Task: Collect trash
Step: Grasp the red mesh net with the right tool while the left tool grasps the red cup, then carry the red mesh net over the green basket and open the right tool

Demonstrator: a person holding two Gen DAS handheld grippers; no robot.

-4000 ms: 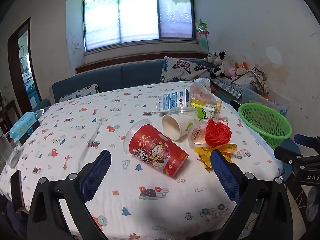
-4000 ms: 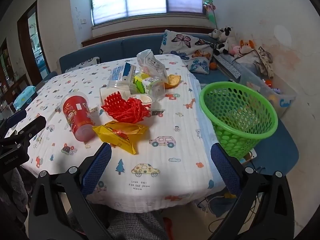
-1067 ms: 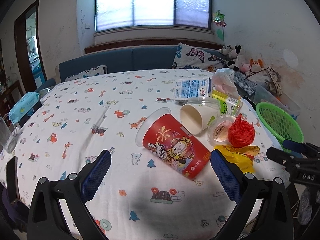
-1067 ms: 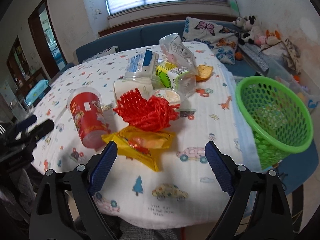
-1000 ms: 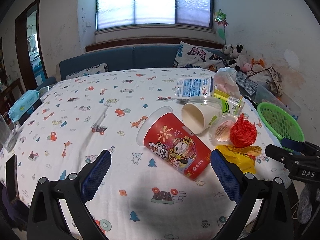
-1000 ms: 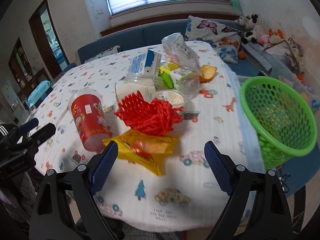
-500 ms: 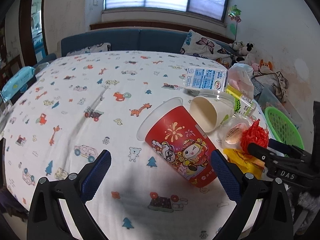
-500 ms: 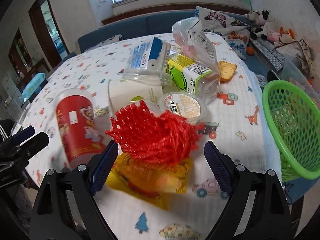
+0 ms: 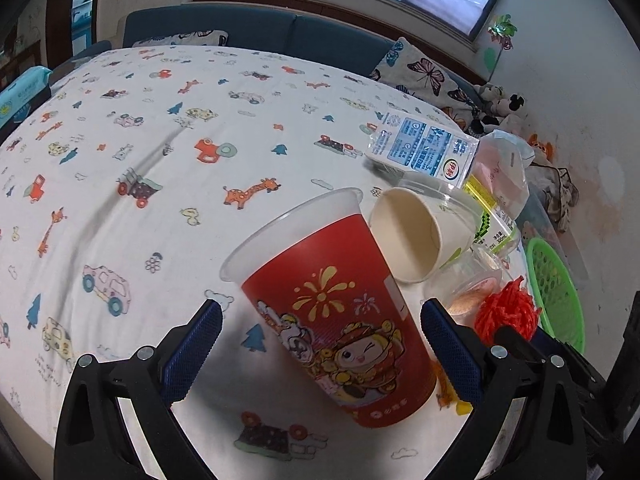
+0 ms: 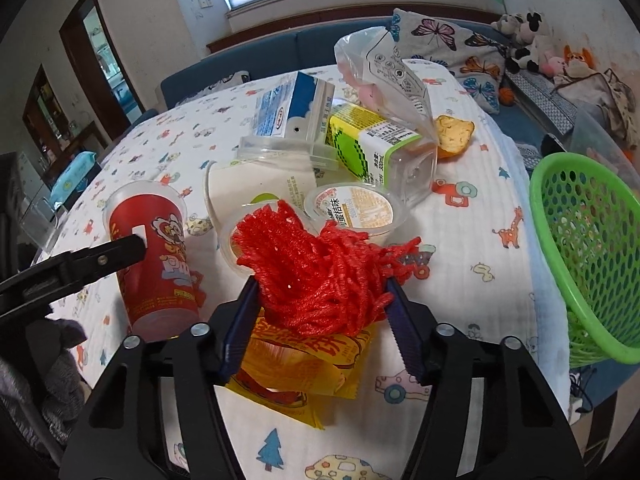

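Observation:
A red printed cup (image 9: 336, 312) lies on its side on the patterned tablecloth (image 9: 160, 160). My left gripper (image 9: 320, 344) is open, its blue pads on either side of the cup's lower half and apart from it. In the right wrist view a red foam net (image 10: 316, 272) rests on a yellow wrapper (image 10: 296, 364). My right gripper (image 10: 322, 320) is closing, and its pads squeeze the net from both sides. A green basket (image 10: 588, 248) stands at the table's right edge.
Behind the net lie a jelly cup (image 10: 354, 208), a white paper cup (image 9: 412, 236), a blue milk carton (image 9: 424, 152), a green-yellow drink carton (image 10: 368, 140) and a clear plastic bag (image 10: 384, 64). A blue sofa with cushions runs along the far side.
My left gripper came down and closer over the red cup and rolled. My right gripper moved in on the red net and its jaws narrowed onto it.

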